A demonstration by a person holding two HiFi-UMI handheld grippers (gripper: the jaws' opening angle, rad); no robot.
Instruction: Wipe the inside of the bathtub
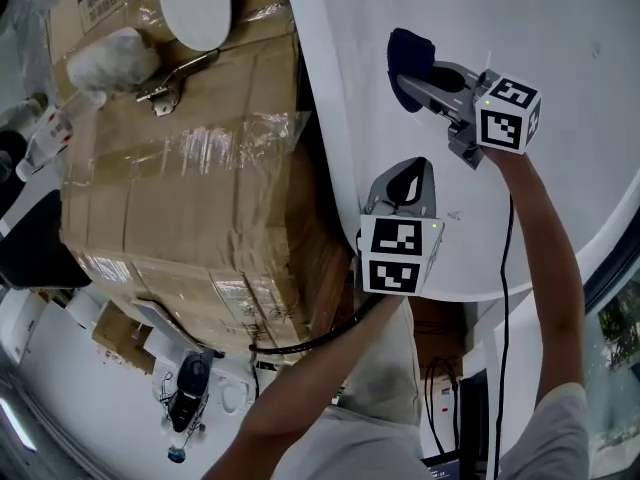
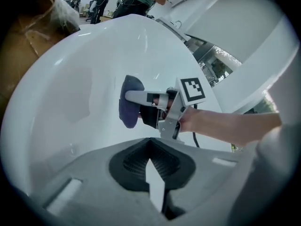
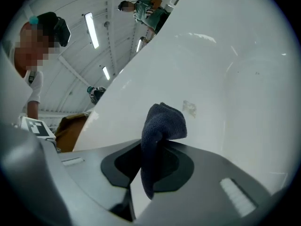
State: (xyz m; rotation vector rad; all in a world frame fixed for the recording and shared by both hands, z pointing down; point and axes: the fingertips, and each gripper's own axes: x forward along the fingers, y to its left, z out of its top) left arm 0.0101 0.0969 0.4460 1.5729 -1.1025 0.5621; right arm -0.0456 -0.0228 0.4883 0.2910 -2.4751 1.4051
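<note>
Head view: the white bathtub [image 1: 570,78] fills the upper right of the frame, its rim running on a diagonal from top centre down to the lower middle.
- Right claw [image 1: 415,80] sits at upper centre, over the tub's inner surface, clamped on a dark blue cloth [image 1: 405,53]. The cloth bulges past the tips and seems to lie against the white wall.
- Left claw [image 1: 405,180] sits at mid frame, below the right one, just inside the rim, tips pointing toward the top of the frame.
- A black cable [image 1: 505,298] runs along the right forearm.
- A large cardboard box [image 1: 190,178] wrapped in clear film stands just beside the tub at the left of the frame. On it are a white oval piece [image 1: 195,3], a metal fitting [image 1: 172,80] and a pale wrapped bundle [image 1: 110,58].

Left gripper view: the tips meet with nothing between them, and only a thin wedge of white tub shows behind them. The right claw with the cloth is at mid frame, well ahead, against the curved tub wall. People stand far off at upper left.

Right gripper view: the jaws pinch the cloth. A bunch stands up above the tips and a tail hangs down toward the camera. A faint pale mark shows on the tub wall just beyond the cloth. Ceiling lights show at upper left.
</note>
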